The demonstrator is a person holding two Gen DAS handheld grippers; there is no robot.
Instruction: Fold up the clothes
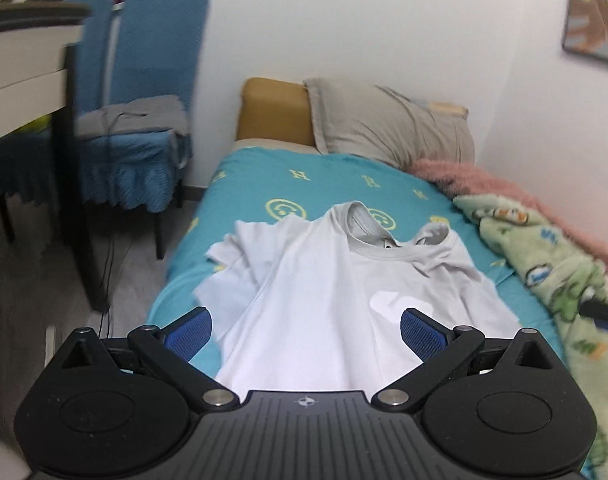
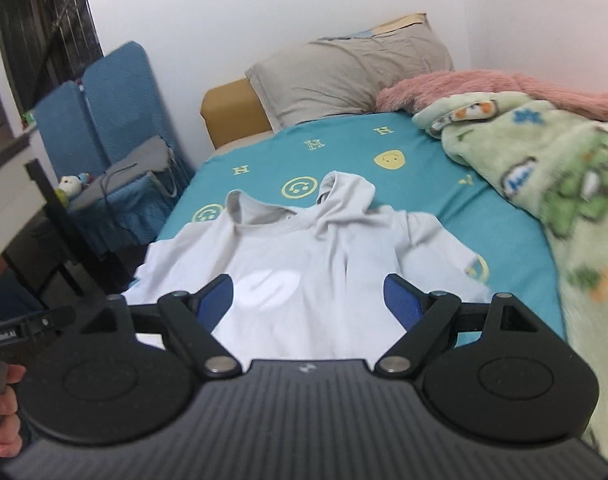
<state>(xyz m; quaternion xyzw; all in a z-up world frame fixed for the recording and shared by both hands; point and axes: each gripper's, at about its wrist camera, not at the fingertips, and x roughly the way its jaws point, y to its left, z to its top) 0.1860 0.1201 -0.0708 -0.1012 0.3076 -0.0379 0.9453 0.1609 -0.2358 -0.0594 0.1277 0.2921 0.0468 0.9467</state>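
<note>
Both grippers, left (image 1: 306, 330) and right (image 2: 309, 298), hang with jaws spread wide and empty above the rumpled white cotton T-shirt (image 1: 324, 300), likely poised to catch its lower edge. It lies collar-away on the teal smiley-print bed sheet (image 1: 260, 184), spread for folding. Its hem is hidden beneath the gripper bodies, and one sleeve is bunched.

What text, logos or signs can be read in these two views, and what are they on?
"H": yellow letters repeated across the teal bedsheet, alongside smiley faces.
"N": one yellow letter on the same sheet, near the pillow.
White lettering on the other hand-held gripper at the right view's left edge: cut off and blurred, unreadable.
Pale logo on the white T-shirt: no letters legible.
Green fleece blanket print: too blurred.
</note>
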